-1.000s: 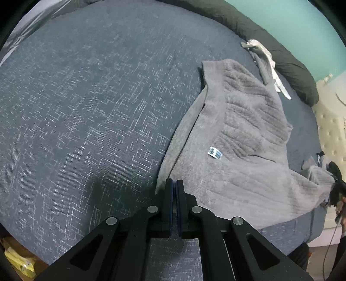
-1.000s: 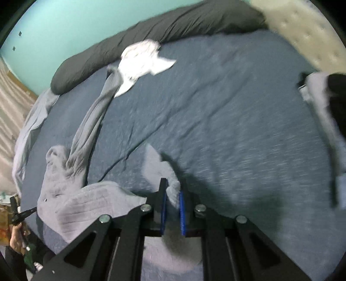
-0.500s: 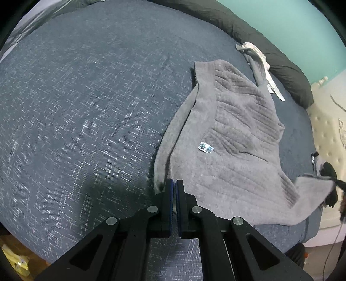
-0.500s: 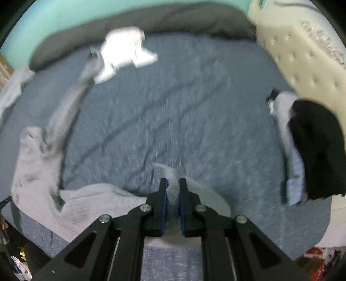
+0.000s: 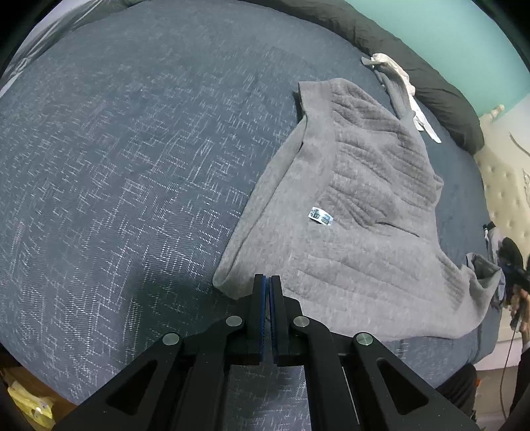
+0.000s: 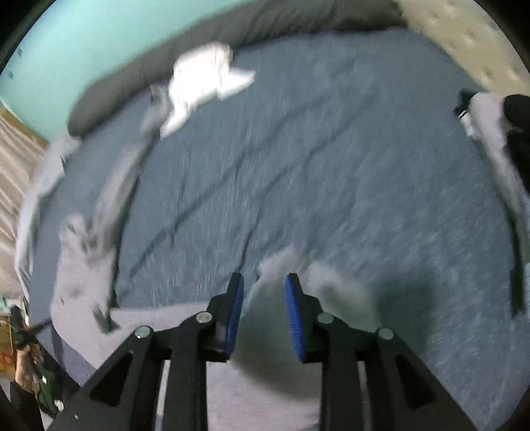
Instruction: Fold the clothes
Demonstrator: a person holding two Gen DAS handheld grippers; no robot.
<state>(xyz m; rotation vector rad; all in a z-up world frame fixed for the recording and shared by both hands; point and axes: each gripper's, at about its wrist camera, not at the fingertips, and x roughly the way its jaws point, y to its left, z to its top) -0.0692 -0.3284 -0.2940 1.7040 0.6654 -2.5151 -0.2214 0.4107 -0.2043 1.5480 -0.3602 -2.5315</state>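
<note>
A wide bed (image 5: 139, 159) fills both views, covered in dark blue cloth flecked with pale threads and creased in long lines toward the far side. A long dark pillow (image 5: 414, 73) runs along the far edge under a teal wall (image 5: 447, 30), and a cream tufted headboard (image 5: 503, 185) stands at the side. The grey sweater (image 5: 357, 225) lies spread flat near the bed's near edge, a small label on it. The left gripper (image 5: 267, 281) has its jaws pressed together at the sweater's hem. The right gripper (image 6: 264, 281) is opening, jaws apart with a blurred sweater fold between them, untouched. A white garment (image 6: 205, 79) lies by the pillow.
</note>
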